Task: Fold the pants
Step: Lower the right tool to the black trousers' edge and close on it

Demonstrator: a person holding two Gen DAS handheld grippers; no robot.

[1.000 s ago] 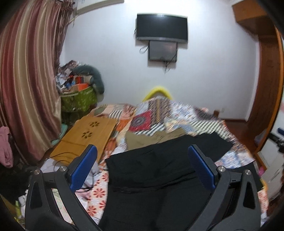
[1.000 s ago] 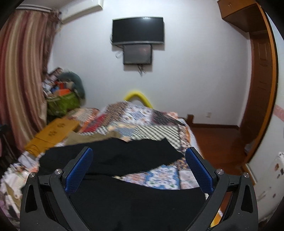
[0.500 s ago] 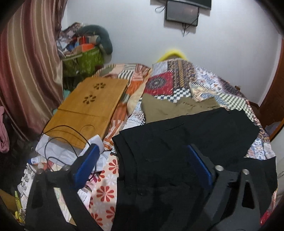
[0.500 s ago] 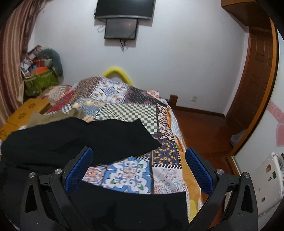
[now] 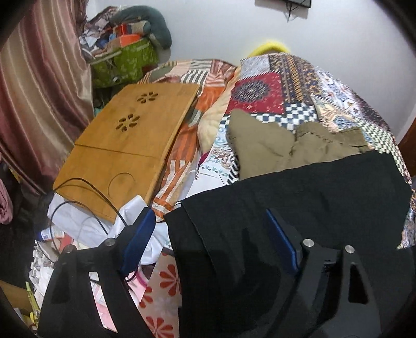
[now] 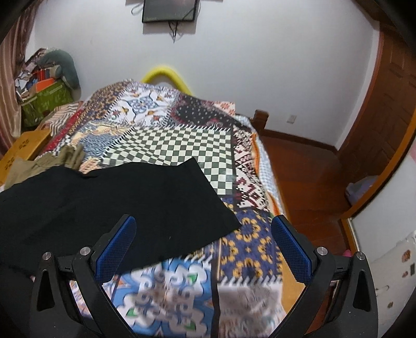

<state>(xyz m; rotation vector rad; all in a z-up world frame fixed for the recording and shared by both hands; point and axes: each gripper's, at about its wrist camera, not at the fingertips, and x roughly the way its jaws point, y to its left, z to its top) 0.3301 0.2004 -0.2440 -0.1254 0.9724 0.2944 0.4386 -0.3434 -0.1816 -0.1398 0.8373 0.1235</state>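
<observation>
Nearest the lens, the left gripper (image 5: 208,243) is hanging over the near edge of the black pants (image 5: 299,208). Its jaws are standing apart and have just been closing in a bit, with the corner of the black fabric lying under the gap between the blue pads (image 5: 140,234), though nothing is pinched and the pads aren't pressing on it. Over on the other side, the right gripper (image 6: 202,243) is sitting with its jaws spread wide and holding nothing; its left pad is hovering over the pants' edge while the right pad is hanging over the bare quilt (image 6: 169,145).

The pants themselves are lying spread flat across the near part of the bed, on top of that patchwork quilt, stretching from the left side to about the middle. In the right wrist view one end is finishing in a straight edge near the checkered patch.

Just behind them, an olive-green garment (image 5: 280,148) is lying crumpled, its near edge tucked under the black fabric. Off to the left, a wooden lap tray (image 5: 124,145) with flower cutouts is resting on the bedding, with a black cable (image 5: 85,205) looping over its near corner.

Further back, a green bin (image 5: 124,62) of clutter is sitting by the striped curtain (image 5: 39,85), and a dark screen (image 6: 170,10) is hanging on the white wall.
</observation>
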